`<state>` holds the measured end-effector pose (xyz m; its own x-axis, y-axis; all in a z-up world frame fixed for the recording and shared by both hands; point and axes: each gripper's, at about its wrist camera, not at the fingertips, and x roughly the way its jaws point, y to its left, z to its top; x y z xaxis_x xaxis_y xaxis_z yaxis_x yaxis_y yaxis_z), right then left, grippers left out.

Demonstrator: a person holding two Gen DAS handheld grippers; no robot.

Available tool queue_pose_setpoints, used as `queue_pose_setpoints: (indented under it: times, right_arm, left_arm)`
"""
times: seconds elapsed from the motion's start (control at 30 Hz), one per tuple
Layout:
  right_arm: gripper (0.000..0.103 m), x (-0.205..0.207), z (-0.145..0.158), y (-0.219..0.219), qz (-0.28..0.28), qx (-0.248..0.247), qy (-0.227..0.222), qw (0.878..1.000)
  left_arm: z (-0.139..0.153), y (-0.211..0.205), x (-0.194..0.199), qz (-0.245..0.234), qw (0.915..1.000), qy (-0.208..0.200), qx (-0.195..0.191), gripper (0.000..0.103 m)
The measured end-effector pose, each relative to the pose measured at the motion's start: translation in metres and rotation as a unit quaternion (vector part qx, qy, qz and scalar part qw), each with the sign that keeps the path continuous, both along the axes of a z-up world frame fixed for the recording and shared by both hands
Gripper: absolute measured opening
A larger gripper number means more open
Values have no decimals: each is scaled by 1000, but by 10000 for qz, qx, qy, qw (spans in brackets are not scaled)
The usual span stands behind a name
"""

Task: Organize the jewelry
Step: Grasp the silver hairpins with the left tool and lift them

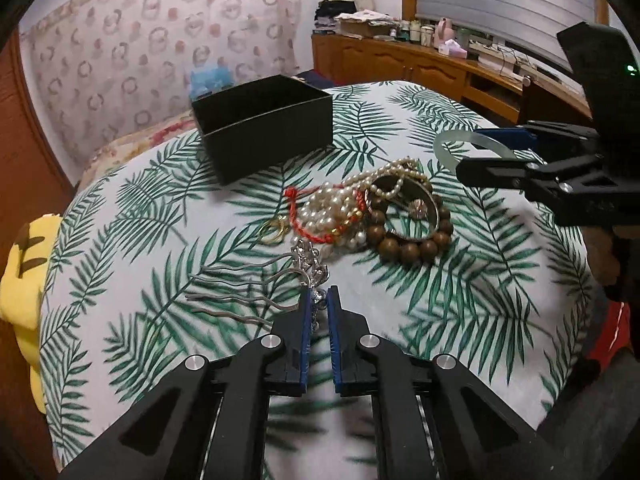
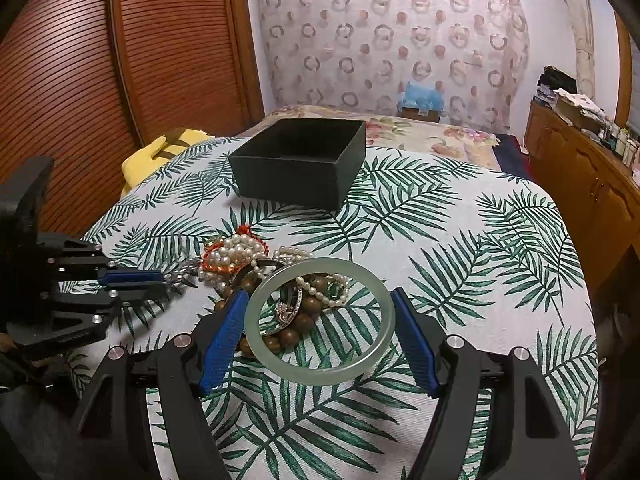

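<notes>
My left claw (image 1: 319, 300) is pinched together on the ornate silver head of a metal hair comb (image 1: 256, 284), whose wavy prongs fan out to the left over the leaf-print cloth (image 1: 460, 300). My right claw (image 2: 320, 320) clamps a pale green jade bangle (image 2: 320, 322) across its width, the blue pads (image 2: 224, 336) pressing on its left and right edges, and holds it just above the cloth in front of the pile. That pile sits mid-cloth: pearl strands (image 1: 340, 208) tangled with a red cord bracelet (image 1: 320, 232), a wooden bead bracelet (image 1: 416, 240) on its right side, and a small gold ring (image 1: 274, 232) at its left edge. Beyond the pile stands an open black box (image 1: 264, 128), apart from the jewelry, with nothing showing inside it from either view. A yellow plush toy (image 1: 24, 272) lies at the cloth's left edge. I can read no brand, label or writing anywhere.
</notes>
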<state>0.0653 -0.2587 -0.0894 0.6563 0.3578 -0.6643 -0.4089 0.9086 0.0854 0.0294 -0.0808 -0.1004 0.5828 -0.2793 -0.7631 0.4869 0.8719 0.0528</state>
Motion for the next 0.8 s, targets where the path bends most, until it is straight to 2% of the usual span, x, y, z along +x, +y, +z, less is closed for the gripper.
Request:
queue_pose_setpoints:
  times: [0.27, 0.67, 0.8]
  right_arm:
    - [74, 2, 0, 6, 49, 24, -2, 10000]
    - [74, 4, 5, 15, 143, 11, -43, 9999]
    - [74, 4, 5, 15, 140, 25, -35, 9999]
  left_arm:
    - [22, 23, -6, 107, 9987, -212, -459, 2]
    - [44, 37, 3, 235, 9958, -497, -728, 0]
    - [49, 41, 5, 291, 9958, -553, -675, 0]
